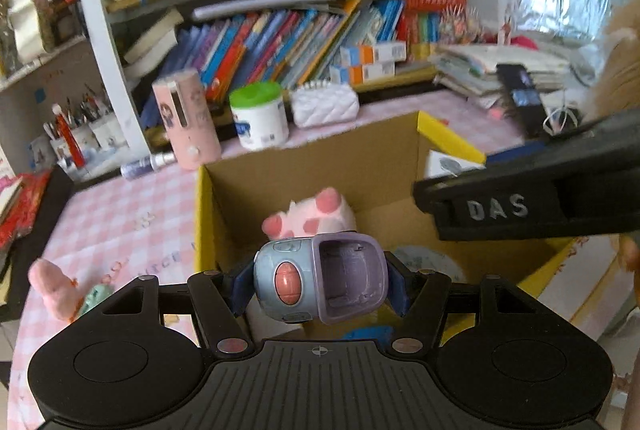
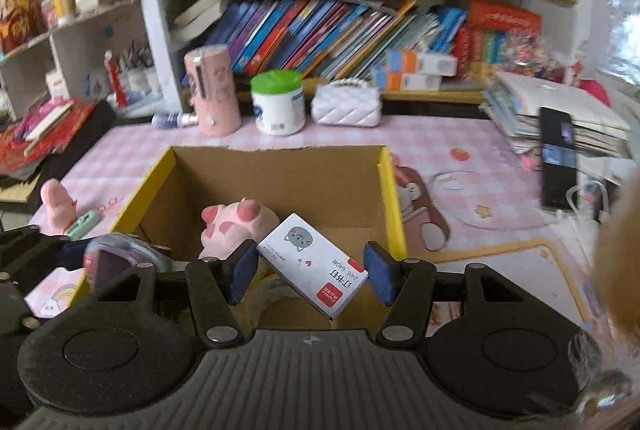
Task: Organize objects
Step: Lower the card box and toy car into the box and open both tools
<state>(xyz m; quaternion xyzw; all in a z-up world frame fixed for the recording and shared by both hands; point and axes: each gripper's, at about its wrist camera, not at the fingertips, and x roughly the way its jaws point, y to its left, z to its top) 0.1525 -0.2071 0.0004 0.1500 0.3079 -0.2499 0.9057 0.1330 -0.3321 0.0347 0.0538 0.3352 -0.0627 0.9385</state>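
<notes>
- Left gripper (image 1: 320, 284): its 2 blue pads (image 1: 239, 288) press both sides of a blue-and-purple toy (image 1: 320, 280), held over the near edge of the cardboard box (image 1: 360, 154).
- Right gripper (image 2: 310, 270): jaws wide apart; a white staple box (image 2: 314, 262) lies tilted between them, contact unclear.
- A pink plush paw (image 2: 236, 222) rests inside the box.
- The box stands on a pink checked tablecloth (image 2: 132, 146).

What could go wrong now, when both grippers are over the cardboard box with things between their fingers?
1. The left gripper pinches the rounded blue-purple toy only at its sides; it could twist or slip out.
2. The white staple box sits tilted between the right gripper's open pads, so it may land on the pink plush.
3. Both grippers crowd over the cardboard box and could collide.
</notes>
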